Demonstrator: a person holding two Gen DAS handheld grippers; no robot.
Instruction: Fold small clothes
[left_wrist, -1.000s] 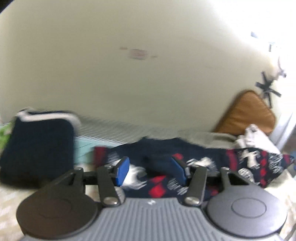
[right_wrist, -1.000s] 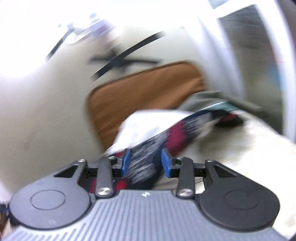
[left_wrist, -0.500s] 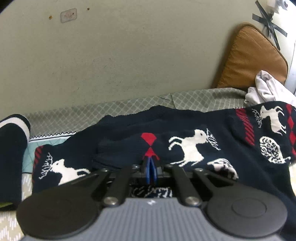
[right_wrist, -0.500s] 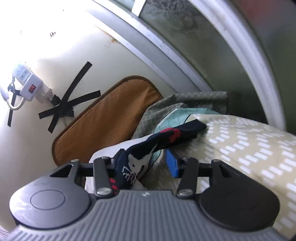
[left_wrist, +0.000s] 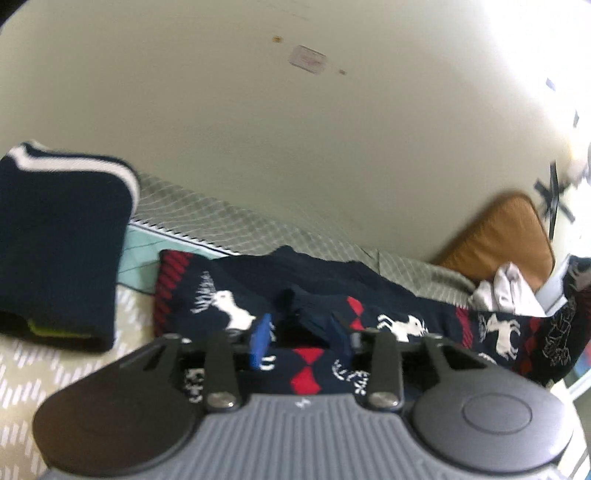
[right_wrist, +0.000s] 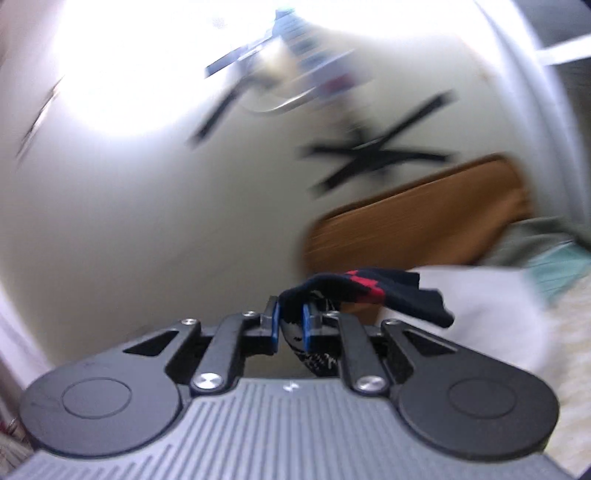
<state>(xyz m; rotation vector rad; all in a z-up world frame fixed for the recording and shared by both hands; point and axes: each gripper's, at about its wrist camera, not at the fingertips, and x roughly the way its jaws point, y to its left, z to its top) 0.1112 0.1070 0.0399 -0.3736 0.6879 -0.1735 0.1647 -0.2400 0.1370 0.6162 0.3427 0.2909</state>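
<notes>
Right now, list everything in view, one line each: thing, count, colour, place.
reindeer sweater: one, navy with red and white, spread on the bed.
folded garment: one, navy with white stripe, left on the bed.
cushion: one, brown, against the wall.
white cloth: one, beside the cushion.
bed cover: one, beige patterned.
black tape: crossed on the wall.
left gripper: fingers opening above the sweater.
right gripper: fingers closing on a sweater end.
</notes>
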